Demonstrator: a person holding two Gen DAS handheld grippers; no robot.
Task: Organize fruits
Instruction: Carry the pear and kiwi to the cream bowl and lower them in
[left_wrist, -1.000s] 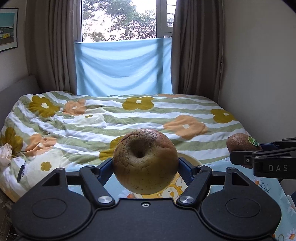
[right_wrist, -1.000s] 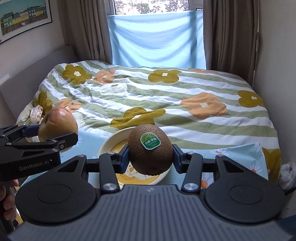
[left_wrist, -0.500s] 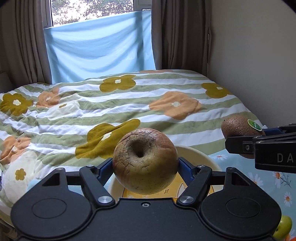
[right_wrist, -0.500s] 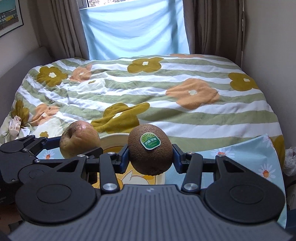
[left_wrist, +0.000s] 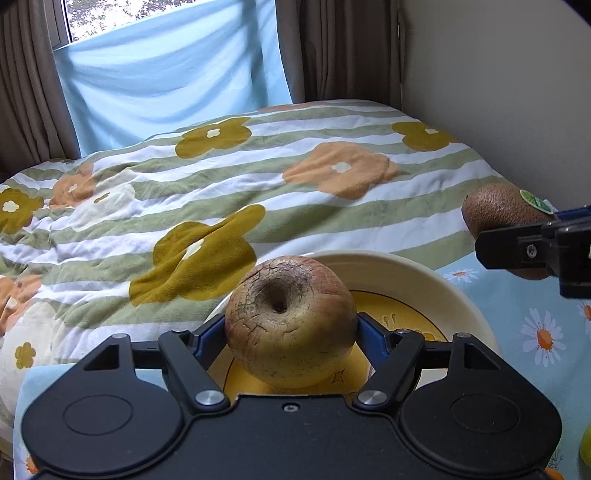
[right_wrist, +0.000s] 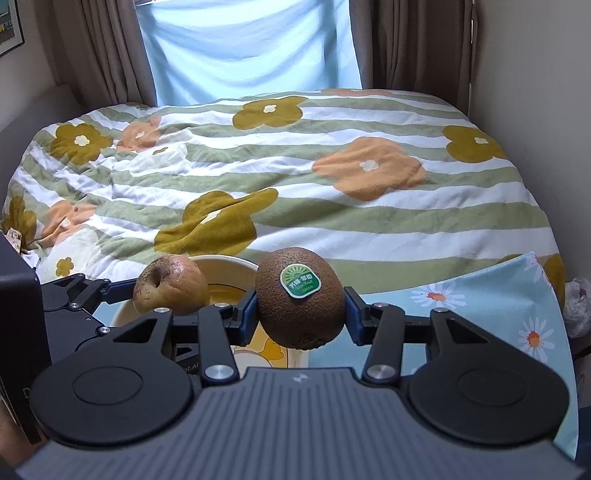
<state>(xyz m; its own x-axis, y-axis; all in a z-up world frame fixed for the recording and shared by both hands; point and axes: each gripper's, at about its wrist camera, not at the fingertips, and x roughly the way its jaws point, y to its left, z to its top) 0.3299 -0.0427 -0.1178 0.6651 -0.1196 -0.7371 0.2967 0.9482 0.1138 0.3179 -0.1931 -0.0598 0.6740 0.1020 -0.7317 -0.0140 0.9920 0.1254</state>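
Observation:
My left gripper (left_wrist: 290, 325) is shut on a wrinkled brownish apple (left_wrist: 290, 319) and holds it over the near side of a cream bowl (left_wrist: 436, 280) with a yellow inside. My right gripper (right_wrist: 300, 301) is shut on a brown kiwi (right_wrist: 300, 299) with a green sticker, held above the bowl's right edge (right_wrist: 221, 260). In the left wrist view the kiwi (left_wrist: 498, 214) and the right gripper hang to the right of the bowl. In the right wrist view the apple (right_wrist: 170, 286) and left gripper sit to the left.
The bowl stands on a light blue cloth with daisies (left_wrist: 535, 332) at the foot of a bed with a striped flowered quilt (left_wrist: 258, 177). A green-yellow fruit (left_wrist: 585, 443) shows at the right edge. A wall (left_wrist: 498, 92) runs along the right.
Both grippers have moved forward and lower toward the bowl with their fruit still held. The left gripper has also turned right, so the bowl now lies under the apple.

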